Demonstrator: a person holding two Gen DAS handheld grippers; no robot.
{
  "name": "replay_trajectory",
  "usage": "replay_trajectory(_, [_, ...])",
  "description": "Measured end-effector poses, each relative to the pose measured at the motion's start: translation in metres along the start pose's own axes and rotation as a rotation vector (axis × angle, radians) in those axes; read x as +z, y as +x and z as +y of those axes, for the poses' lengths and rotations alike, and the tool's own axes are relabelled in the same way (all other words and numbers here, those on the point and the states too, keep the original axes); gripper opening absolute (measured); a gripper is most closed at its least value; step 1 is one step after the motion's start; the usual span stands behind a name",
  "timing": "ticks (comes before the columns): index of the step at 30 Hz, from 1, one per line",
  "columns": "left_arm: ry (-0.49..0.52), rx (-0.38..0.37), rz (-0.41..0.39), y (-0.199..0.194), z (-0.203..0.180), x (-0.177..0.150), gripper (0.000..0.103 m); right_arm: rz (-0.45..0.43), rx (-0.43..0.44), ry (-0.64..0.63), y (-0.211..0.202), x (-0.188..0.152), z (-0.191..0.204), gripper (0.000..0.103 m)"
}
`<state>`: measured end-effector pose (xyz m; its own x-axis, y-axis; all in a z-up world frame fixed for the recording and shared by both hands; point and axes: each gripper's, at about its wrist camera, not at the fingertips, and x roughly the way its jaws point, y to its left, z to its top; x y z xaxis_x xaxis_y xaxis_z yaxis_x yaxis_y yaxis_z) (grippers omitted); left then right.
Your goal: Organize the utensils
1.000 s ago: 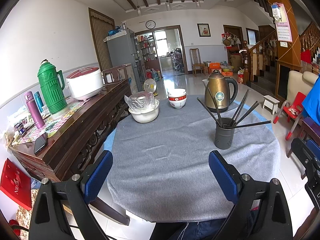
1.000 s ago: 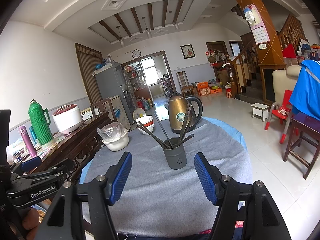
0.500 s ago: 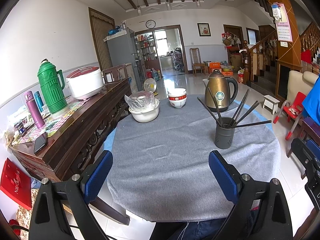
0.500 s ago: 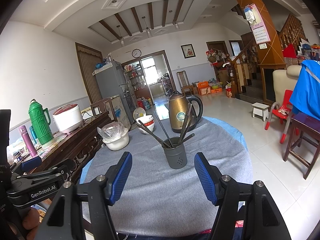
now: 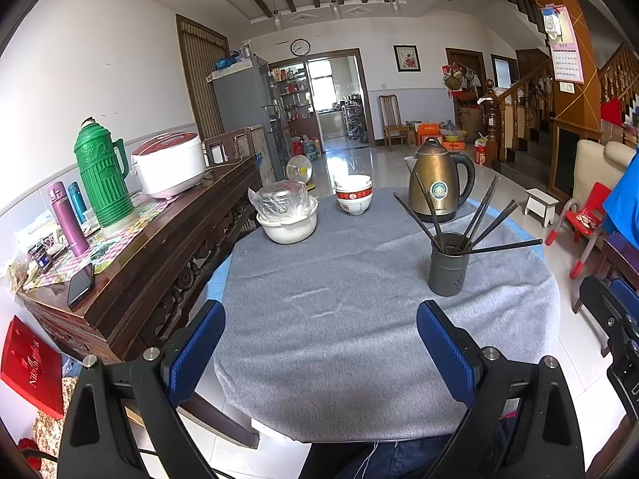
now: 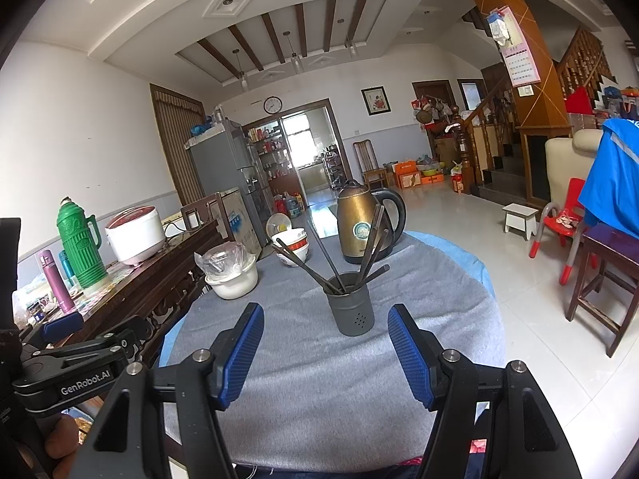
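your right gripper hangs wide open and empty over the near part of the round table, lined up on the grey utensil holder just ahead. your left gripper is open and empty too, low over the near edge, with the holder ahead on its right. the dark chopsticks stand in the holder, fanned out in every direction, one lying almost flat toward the right.

the likely trouble is the holder tipping. it looks light and tall, and the splayed sticks give leverage, so a finger brushing a leaning stick as you come in could knock it over or flick sticks onto the cloth. the cloth could also bunch if the holder is dragged.

behind the holder the kettle sits near, so reach past is tight. the bowls and the covered pot are well apart on the left. the near half of the cloth is open room; the table's right rim drops to the floor.
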<state>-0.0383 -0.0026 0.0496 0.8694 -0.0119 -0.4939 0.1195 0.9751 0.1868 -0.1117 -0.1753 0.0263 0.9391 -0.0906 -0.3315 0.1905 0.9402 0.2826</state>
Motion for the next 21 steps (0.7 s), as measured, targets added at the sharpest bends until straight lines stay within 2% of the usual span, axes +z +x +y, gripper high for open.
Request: replay_trajectory(21, [0.002,-0.002,-0.002,-0.0012,-0.0019,0.0029,0.097,-0.015,-0.001,-0.001,-0.0023,0.0059,-0.0005,0.068])
